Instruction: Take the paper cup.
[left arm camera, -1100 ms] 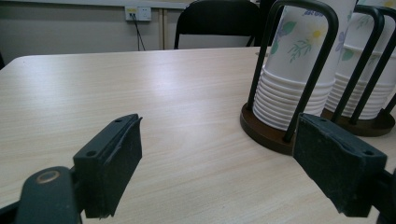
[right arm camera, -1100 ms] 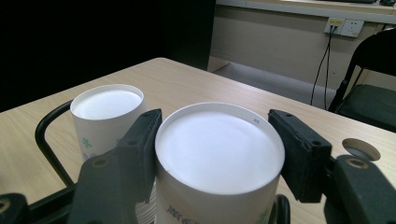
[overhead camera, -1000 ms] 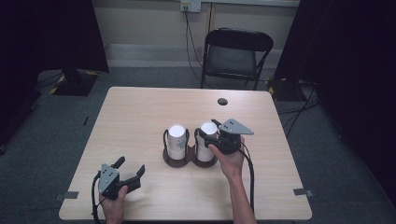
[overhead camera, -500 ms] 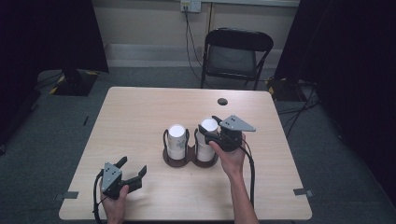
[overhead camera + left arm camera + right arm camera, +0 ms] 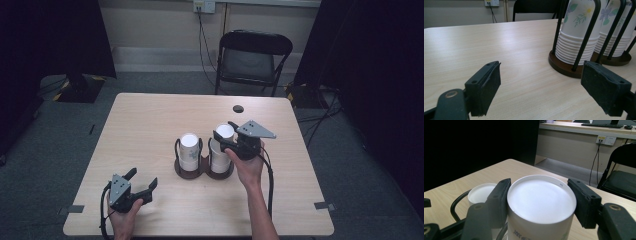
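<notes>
A dark brown holder [image 5: 190, 172] with black wire loops stands mid-table and carries two stacks of white flower-printed paper cups. The left stack [image 5: 189, 147] is free. Over the right stack [image 5: 218, 161], my right gripper [image 5: 225, 131] is shut on the top paper cup [image 5: 224, 131], one jaw on each side of its rim. In the right gripper view this cup [image 5: 541, 200] sits upside down between the jaws of the right gripper [image 5: 540, 195], with the other stack [image 5: 481, 192] behind. My left gripper [image 5: 143, 176] rests open near the front left, empty, facing the holder [image 5: 564, 67].
The light wooden table [image 5: 150, 125] has a small dark round mark [image 5: 238, 108] near its far edge. A black folding chair [image 5: 252, 55] stands beyond the table. Grey carpet and dark curtains surround it.
My right gripper has risen slightly with the top cup of the right stack. The left gripper has stayed in place.
</notes>
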`<state>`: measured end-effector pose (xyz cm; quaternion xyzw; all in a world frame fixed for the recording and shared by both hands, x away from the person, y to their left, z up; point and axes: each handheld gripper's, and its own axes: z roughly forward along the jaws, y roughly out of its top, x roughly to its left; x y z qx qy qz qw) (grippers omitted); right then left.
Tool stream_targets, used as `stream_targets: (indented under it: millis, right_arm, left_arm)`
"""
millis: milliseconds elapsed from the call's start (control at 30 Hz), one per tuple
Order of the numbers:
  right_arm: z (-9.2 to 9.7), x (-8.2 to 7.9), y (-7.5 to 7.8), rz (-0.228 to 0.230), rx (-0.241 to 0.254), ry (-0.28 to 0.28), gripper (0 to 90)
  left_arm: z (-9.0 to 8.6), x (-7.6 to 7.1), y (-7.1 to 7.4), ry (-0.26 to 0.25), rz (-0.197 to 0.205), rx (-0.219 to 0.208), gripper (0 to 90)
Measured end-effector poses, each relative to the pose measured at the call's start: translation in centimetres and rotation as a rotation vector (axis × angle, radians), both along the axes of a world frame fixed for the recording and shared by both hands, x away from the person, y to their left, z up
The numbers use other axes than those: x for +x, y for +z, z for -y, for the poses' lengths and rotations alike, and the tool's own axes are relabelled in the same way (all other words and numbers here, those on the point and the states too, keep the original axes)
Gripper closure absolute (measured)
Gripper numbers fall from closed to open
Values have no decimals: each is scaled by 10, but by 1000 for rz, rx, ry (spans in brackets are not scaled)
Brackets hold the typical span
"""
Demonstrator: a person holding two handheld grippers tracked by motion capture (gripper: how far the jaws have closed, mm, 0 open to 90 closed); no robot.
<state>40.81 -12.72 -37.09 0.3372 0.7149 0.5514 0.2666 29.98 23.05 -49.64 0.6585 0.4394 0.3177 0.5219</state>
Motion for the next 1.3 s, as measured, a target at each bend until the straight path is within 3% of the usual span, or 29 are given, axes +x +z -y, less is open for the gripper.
stream_targets:
  millis: [800, 1067, 1300]
  right_arm:
    - [2, -5, 9, 13, 19, -7, 373]
    - [12, -7, 12, -1, 81, -8, 373]
    - [15, -14, 14, 5, 122, -9, 373]
  left_arm:
    - [1, 1, 0, 1, -14, -8, 160]
    - [-1, 2, 1, -13, -32, -39, 177]
    - [5, 3, 3, -27, -21, -25, 195]
